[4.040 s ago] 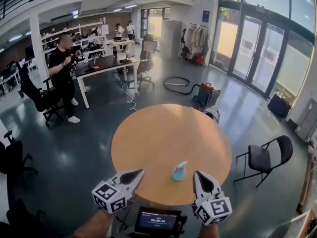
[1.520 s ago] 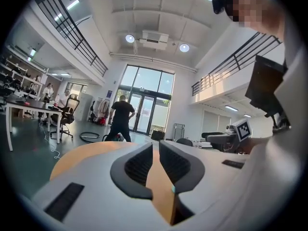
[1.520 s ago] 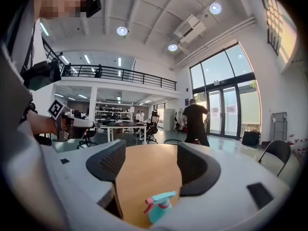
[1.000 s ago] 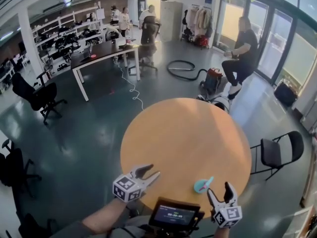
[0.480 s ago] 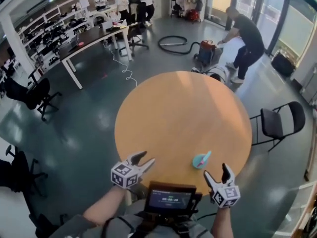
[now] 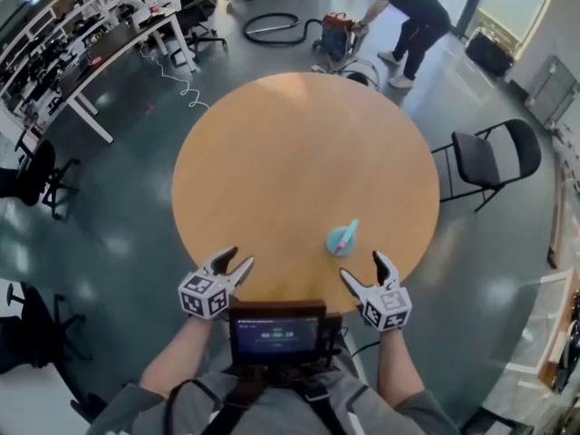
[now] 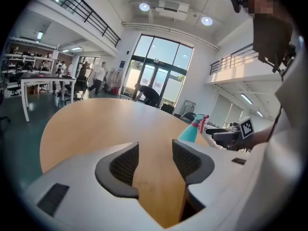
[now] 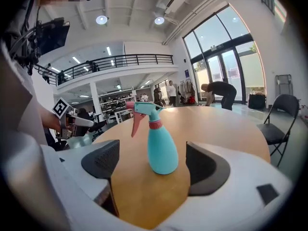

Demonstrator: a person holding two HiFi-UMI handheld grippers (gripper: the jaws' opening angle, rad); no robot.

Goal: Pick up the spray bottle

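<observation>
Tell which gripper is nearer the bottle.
The right gripper: the bottle stands upright just ahead of its jaws. The left gripper is farther off, only table between its jaws. Both pairs have just been opening.

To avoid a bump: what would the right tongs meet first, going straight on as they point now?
The spray bottle, upright on the table, dead ahead. The right tongs have just been opening; nothing seems between them yet.

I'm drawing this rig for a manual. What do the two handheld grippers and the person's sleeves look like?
The left gripper and right gripper each have a white moulded body with two curved, dark-tipped jaws and a white cube bearing black square markers. Their pads are dark grey and finely textured. The sleeves are grey, ending above the forearms.
</observation>
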